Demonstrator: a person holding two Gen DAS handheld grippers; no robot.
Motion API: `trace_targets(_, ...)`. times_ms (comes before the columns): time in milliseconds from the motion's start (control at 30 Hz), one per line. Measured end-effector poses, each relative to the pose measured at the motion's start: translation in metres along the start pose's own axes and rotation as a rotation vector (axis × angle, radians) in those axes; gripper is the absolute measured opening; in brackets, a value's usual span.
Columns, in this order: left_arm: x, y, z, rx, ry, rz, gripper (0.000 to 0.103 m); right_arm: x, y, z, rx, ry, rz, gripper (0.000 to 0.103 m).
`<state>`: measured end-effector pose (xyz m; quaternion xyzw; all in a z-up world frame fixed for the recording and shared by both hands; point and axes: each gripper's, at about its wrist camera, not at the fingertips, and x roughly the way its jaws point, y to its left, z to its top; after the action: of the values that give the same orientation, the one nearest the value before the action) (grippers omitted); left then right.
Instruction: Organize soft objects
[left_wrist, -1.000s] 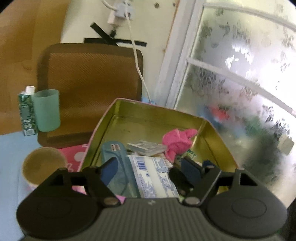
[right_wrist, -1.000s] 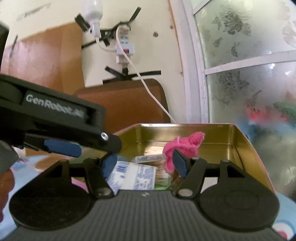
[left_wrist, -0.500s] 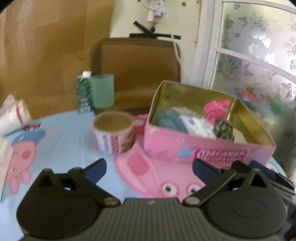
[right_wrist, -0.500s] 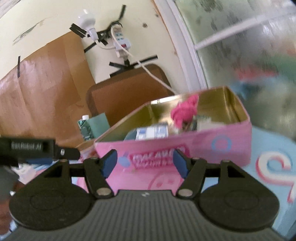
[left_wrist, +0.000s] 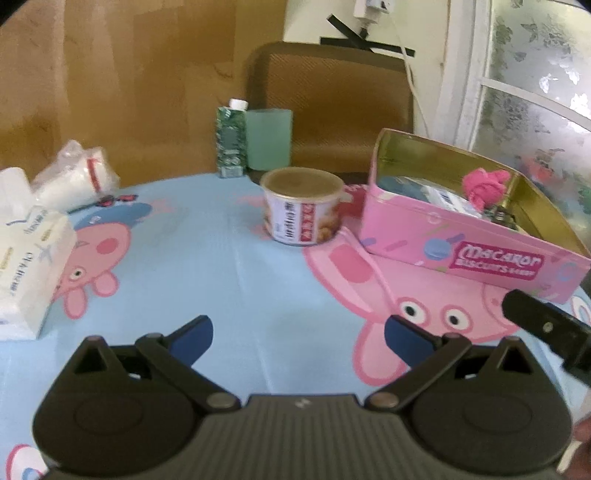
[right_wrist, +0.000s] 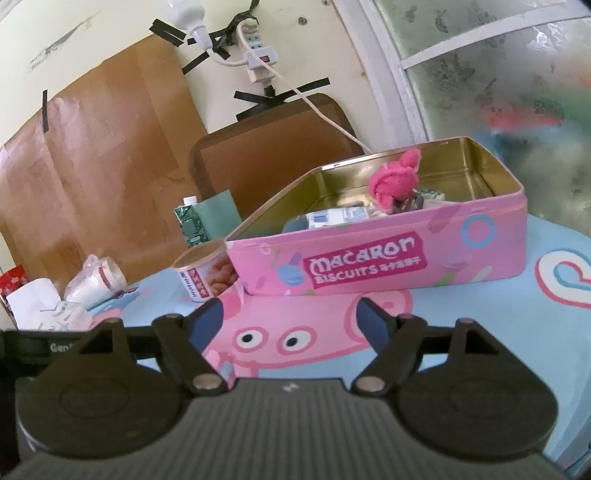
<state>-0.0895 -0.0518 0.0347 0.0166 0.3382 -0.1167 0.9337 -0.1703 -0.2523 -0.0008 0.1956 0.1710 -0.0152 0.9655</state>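
A pink Macaron biscuit tin (left_wrist: 461, 247) (right_wrist: 369, 258) stands open on the table. Inside lie a pink cloth (left_wrist: 484, 184) (right_wrist: 395, 181), a blue-and-white packet (right_wrist: 336, 216) and other small items. My left gripper (left_wrist: 299, 336) is open and empty, low over the tablecloth, well in front and left of the tin. My right gripper (right_wrist: 291, 319) is open and empty, in front of the tin's long side. A white tissue pack (left_wrist: 26, 258) and a clear bag of white items (left_wrist: 74, 177) lie at the left.
A food can (left_wrist: 303, 206) (right_wrist: 203, 275) stands just left of the tin. A green carton (left_wrist: 231, 140) and a green cup (left_wrist: 267, 138) stand at the back by a brown chair back (left_wrist: 332, 107). A frosted window (right_wrist: 498, 74) is at the right.
Both grippers have pulled back out of the tin, toward me and to the left. They now hover over the tablecloth. Both jaws stay open and empty.
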Motion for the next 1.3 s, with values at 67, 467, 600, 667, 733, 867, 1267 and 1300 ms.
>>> trace_targets(67,-0.001,0.001,-0.001,0.009,-0.011,0.015,0.103,0.001,-0.001,0.0,0.016,0.005,0.002,0.084)
trace_targets(467,-0.003,-0.011,-0.009,0.091,-0.014,0.032,0.103,0.004,-0.004,0.0,0.048,0.016,0.001,0.086)
trace_targets(600,-0.004,-0.012,-0.01,0.098,-0.018,0.045,0.103,0.003,-0.007,0.001,0.058,0.009,-0.004,0.086)
trace_targets(667,-0.004,-0.013,-0.01,0.097,-0.017,0.044,0.103,0.002,-0.007,0.0,0.063,0.005,-0.008,0.086)
trace_targets(733,-0.005,-0.013,-0.011,0.097,-0.011,0.039,0.103,0.002,-0.007,0.0,0.064,0.004,-0.009,0.086)
trace_targets(867,-0.005,-0.013,-0.012,0.106,-0.008,0.048,0.103,0.001,-0.006,0.0,0.061,0.001,-0.011,0.086)
trace_targets(1267,-0.006,-0.015,-0.012,0.137,0.006,0.068,0.103,0.0,-0.005,0.0,0.063,-0.006,-0.016,0.086)
trace_targets(1300,-0.006,-0.015,-0.012,0.138,0.009,0.068,0.103,0.0,-0.005,0.0,0.064,-0.007,-0.016,0.086)
